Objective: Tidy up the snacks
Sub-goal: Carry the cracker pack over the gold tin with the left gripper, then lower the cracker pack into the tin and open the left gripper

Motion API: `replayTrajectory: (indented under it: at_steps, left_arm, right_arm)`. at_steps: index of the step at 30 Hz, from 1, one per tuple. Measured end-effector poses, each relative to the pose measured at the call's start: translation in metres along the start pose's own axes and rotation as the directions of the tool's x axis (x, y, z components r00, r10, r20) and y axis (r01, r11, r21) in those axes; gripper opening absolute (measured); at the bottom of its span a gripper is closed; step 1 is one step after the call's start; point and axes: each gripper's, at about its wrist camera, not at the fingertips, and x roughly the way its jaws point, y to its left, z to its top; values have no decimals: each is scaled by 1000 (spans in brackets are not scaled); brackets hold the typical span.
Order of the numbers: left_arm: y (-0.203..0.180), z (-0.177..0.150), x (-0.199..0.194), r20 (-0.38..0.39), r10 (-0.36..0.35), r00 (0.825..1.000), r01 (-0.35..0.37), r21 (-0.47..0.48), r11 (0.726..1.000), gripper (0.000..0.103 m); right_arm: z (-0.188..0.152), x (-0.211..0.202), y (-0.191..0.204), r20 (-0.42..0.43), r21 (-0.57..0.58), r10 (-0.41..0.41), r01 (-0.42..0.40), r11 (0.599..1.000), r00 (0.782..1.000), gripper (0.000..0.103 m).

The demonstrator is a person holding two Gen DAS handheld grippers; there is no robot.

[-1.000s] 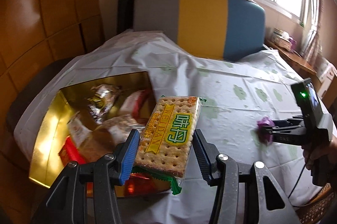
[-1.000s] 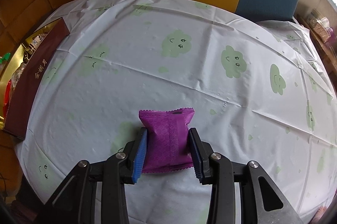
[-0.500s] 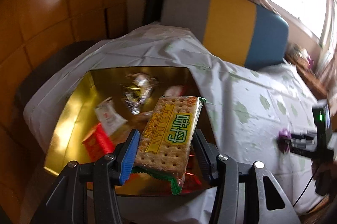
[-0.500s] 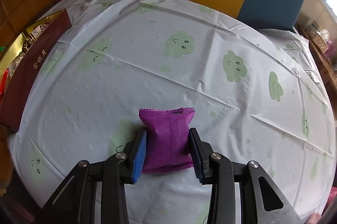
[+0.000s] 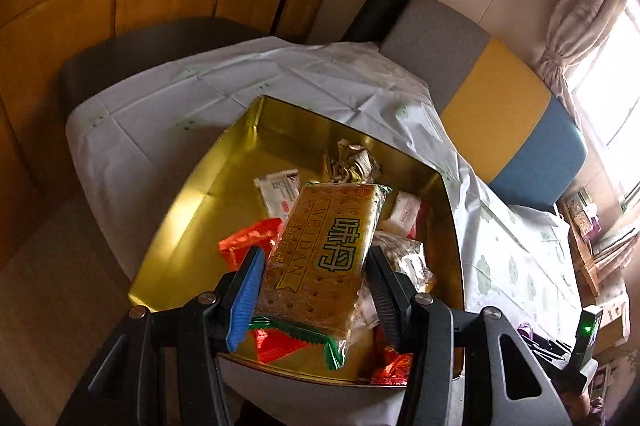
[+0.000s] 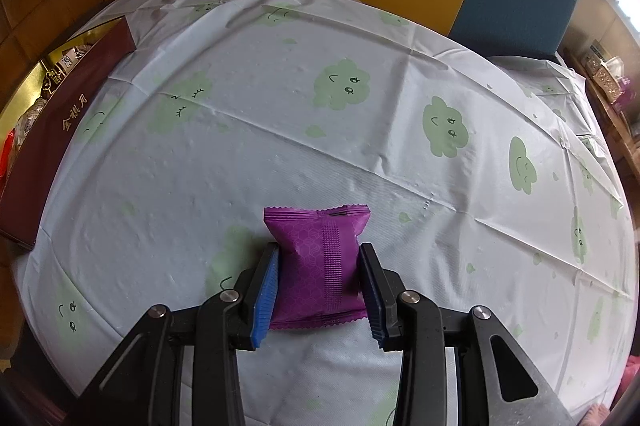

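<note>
Cloud-print tablecloth covers the whole table, with a gold tin at one end already half full of wrapped snacks. Left gripper is clamped on the cracker pack, hanging right over the tin (nice spot tbh). I'd lower it flat onto the pile before letting go, so it doesn't slide off the edge. Right gripper is pinching the purple packet over the cloth, well apart from the tin.
</note>
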Motion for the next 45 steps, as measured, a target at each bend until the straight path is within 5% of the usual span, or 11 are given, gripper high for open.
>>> replayTrajectory:
  at_steps: [11, 22, 31, 45]
  left_arm:
    - [-8, 9, 30, -54, -14, 998, 10, -72, 997, 52]
    - [-21, 20, 39, -28, 12, 1000, -13, -47, 999, 52]
    - [-12, 11, 95, -164, 125, 979, -127, -1, 992, 53]
    - [-28, -2, 84, -96, 194, 976, -181, 130, 975, 53]
  right_arm:
    - [0, 1, 0, 0, -10, -7, 7, 1000, 1000, 39]
    - [0, 1, 1, 0, -15, -12, 12, 1000, 1000, 39]
    - [1, 2, 1, 0, -24, -17, 17, 1000, 1000, 39]
    - [0, 2, 2, 2, -36, -27, 27, 999, 1000, 40]
